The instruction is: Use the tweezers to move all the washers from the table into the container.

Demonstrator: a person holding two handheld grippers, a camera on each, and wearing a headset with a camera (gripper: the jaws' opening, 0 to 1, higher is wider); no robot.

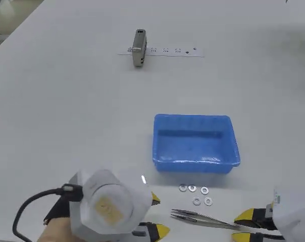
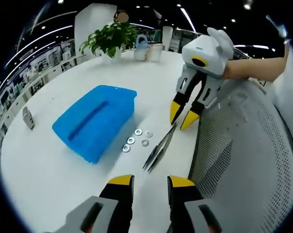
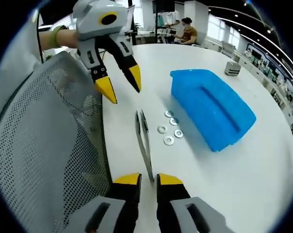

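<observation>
Both spread: left claw [image 2: 150,178], right claw [image 3: 149,177] astride tweezers [image 3: 142,136] end; contact unclear, bodies cut off btm.

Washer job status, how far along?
Nothing done: the container looks empty and all five washers lie on the table before it. Nothing in hand: the tweezers lie flat, one end by the open right gripper. Remaining: grip tweezers, move all five.

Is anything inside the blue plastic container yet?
No washers are visible inside the blue rectangular plastic container; its floor looks bare. The five small metal washers lie on the white table by its near wall. The strip just behind that wall is hidden in the head view.
</observation>
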